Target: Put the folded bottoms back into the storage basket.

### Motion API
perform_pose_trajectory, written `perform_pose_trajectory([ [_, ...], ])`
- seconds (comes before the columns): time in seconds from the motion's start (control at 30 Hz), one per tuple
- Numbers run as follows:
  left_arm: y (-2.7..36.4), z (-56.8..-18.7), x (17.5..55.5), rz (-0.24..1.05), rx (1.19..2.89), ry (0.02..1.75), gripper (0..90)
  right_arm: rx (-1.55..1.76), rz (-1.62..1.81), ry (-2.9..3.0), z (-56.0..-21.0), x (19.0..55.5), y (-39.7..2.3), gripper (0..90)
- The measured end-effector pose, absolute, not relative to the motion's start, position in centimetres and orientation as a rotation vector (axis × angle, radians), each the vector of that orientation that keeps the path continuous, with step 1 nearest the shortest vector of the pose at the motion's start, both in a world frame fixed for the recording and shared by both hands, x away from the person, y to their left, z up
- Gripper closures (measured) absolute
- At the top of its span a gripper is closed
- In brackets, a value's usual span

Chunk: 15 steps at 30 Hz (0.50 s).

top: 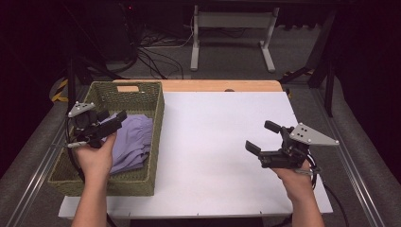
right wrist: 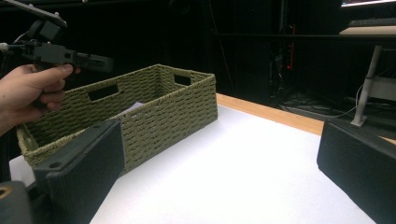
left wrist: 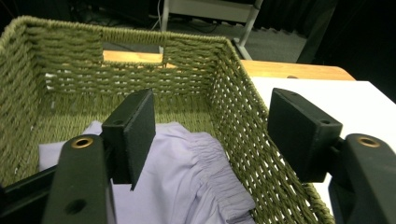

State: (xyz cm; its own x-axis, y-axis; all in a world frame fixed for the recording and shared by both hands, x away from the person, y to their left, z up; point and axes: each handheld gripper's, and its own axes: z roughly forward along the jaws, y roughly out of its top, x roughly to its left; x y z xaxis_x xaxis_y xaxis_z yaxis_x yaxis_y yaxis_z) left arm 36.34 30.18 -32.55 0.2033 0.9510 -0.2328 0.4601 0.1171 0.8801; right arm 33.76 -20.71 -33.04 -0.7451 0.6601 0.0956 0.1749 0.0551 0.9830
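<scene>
- High view: white rectangular tabletop w/ a wooden strip along its far edge; bare white surface btwn the two hands.
- Olive-green woven rectangular basket sits on the tabletop's left side, w/ cut-out handle slots in its end walls. Left gripper view looks into it; right gripper view shows it from outside, near the tabletop's far-left corner.
- Folded lilac cloth w/ a gathered elastic edge lies inside the basket, on its floor, toward the near-right part. Left gripper view: cloth right below the jaws, nothing pressing on it.
- Left gripper, black w/ grey three-cornered plate, held in the left hand above the basket, over the cloth. Jaws apart, nothing clamped; one sits over the cloth, the other over the basket's right wall. Seen from the right gripper view it hangs above the basket rim, clear of it.
- Right gripper, same build, in the right hand, above the bare tabletop on the right, well apart from the basket. Jaws wide apart, empty, pointing left toward the basket.
</scene>
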Motion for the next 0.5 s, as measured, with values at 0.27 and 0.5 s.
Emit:
perform_pose_trajectory([
  [0.27,29.5,-32.2,35.6,0.659,1.5,1.297,26.1,0.833,1.735,1.96,-33.0,33.8,-20.7,1.8],
  [0.5,28.5,-31.8,33.9,0.709,1.527,1.222,21.6,0.84,1.736,1.955,-33.0,33.8,-20.8,1.8],
])
